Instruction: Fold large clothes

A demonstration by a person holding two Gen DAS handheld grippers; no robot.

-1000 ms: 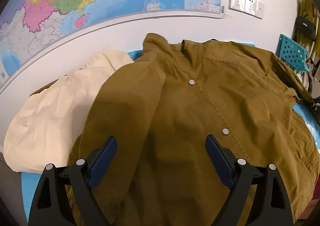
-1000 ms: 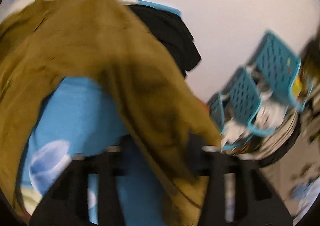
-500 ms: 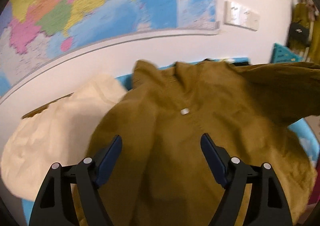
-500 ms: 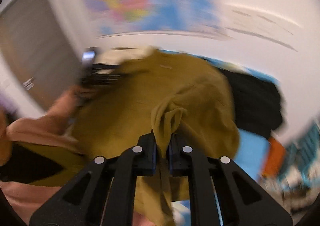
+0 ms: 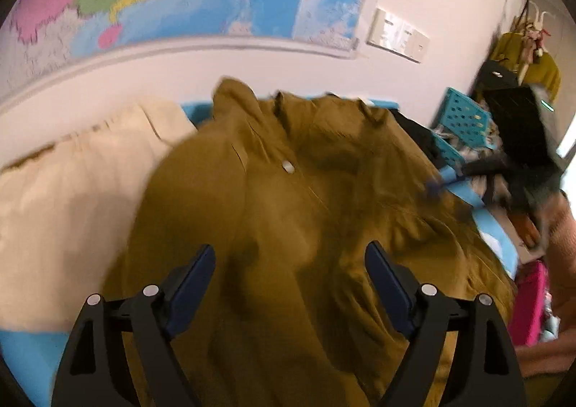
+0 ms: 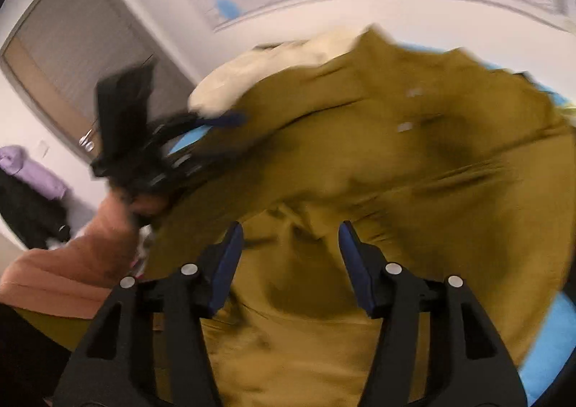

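Two grippers hover over the jacket (image 5: 288, 227) spread on the bed (image 5: 21, 345). At nine o'clock lies a cream cloth (image 5: 72, 198). Left gripper (image 5: 289, 263) gapes wide, empty; right gripper (image 6: 291, 239) has just been opening, nothing between its pads.

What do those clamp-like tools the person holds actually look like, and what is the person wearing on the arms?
Each tool is a black plastic frame with triangular cut-outs and round silver rivets, ending in two dark blue padded fingers: the left gripper and the right gripper look alike. No cables show. The person's sleeve is a salmon-orange knit fabric.
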